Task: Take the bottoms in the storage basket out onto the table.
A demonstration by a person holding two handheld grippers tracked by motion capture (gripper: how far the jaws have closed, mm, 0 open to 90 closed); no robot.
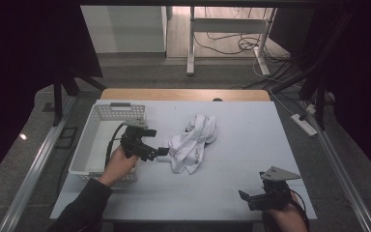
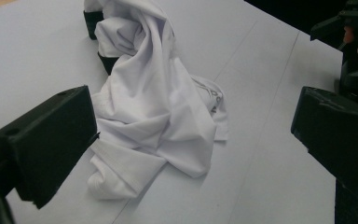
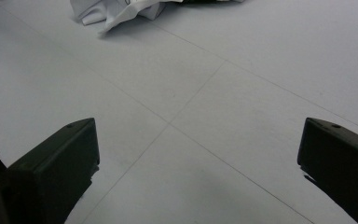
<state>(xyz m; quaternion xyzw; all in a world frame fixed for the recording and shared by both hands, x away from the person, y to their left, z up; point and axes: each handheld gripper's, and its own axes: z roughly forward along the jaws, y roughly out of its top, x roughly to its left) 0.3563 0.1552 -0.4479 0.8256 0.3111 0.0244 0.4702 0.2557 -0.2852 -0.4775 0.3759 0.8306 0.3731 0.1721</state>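
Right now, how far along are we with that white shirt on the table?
Barely started. The white shirt lies crumpled mid-table, not gripped. In hand: the left gripper, jaws open, is reaching for its near edge. The right gripper waits open at the table's front corner. Left: grabbing and handling it; the basket looks empty.
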